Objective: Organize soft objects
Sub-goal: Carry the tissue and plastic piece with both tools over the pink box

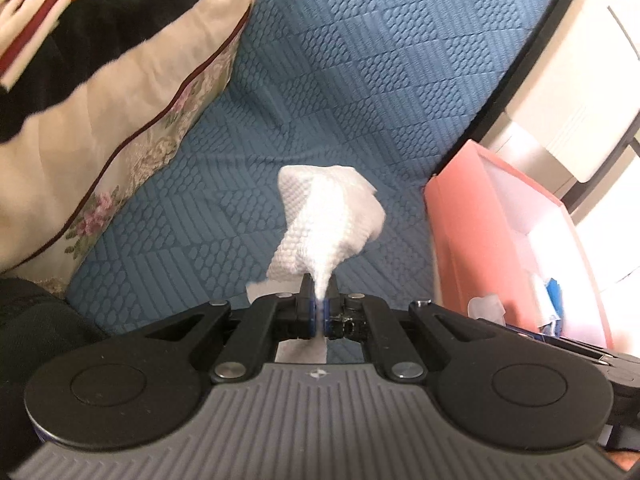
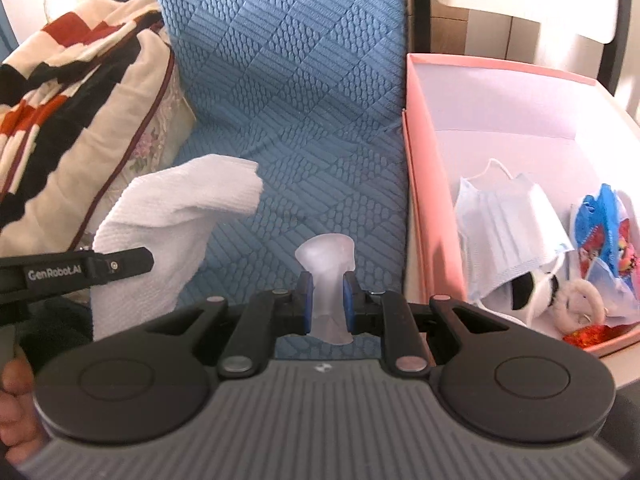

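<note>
Blue quilted cover [image 2: 288, 80] lies beside the pink box [image 2: 424, 184], which already holds a mask [image 2: 508, 224] and toys. Left gripper [image 1: 320, 312] pinches a white cloth [image 1: 324, 220], right gripper [image 2: 327, 304] clamps a translucent piece [image 2: 326, 280]; both remain outside the box

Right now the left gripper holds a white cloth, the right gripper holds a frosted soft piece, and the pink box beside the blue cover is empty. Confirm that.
Not quite: the pink box isn't empty. The right wrist view shows a face mask, a small plush toy and a colourful packet inside. The left gripper does hold the white cloth, and the right gripper the frosted soft piece.
</note>
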A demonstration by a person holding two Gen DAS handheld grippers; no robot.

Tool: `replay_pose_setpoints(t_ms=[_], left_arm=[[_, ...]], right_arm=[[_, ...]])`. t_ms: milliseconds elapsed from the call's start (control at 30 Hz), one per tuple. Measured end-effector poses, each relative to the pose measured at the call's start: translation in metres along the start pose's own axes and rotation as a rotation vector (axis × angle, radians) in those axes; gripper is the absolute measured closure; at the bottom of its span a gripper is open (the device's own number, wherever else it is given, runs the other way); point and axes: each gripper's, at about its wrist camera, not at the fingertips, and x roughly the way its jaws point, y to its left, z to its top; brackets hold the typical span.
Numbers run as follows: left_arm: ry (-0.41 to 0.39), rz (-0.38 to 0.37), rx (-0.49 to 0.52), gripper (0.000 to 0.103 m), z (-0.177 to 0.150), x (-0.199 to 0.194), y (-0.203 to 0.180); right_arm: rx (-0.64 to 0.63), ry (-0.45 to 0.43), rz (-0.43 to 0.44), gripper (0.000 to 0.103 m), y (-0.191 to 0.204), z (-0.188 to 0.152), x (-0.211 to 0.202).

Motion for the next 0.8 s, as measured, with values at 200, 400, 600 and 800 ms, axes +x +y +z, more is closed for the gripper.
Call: replay_pose_setpoints(t_ms=[200,400,600,800], left_arm=[[-0.012,-0.014,0.023,0.098,0.012,-0.014,-0.027],[-0.027,-0.029,0.056,0.098,0.029,-0.024,-0.063],[-0.042,-0.05,0.087,0.098,0.051,-0.035,-0.101],[-0.053,-0.069,0.121,0.098,0.072,-0.042,-0.139]], right_arm=[[0.011,-0.025,0.008,0.084,-0.015,0.011,-0.021],[0.016,-0.057,0.009,0.084,-0.032,0.029,-0.04],[0.012,-0.086,0.008,0.084,-0.052,0.047,-0.056],[0.001,-0.114,0.0,0.084,-0.073,0.062,-0.071]])
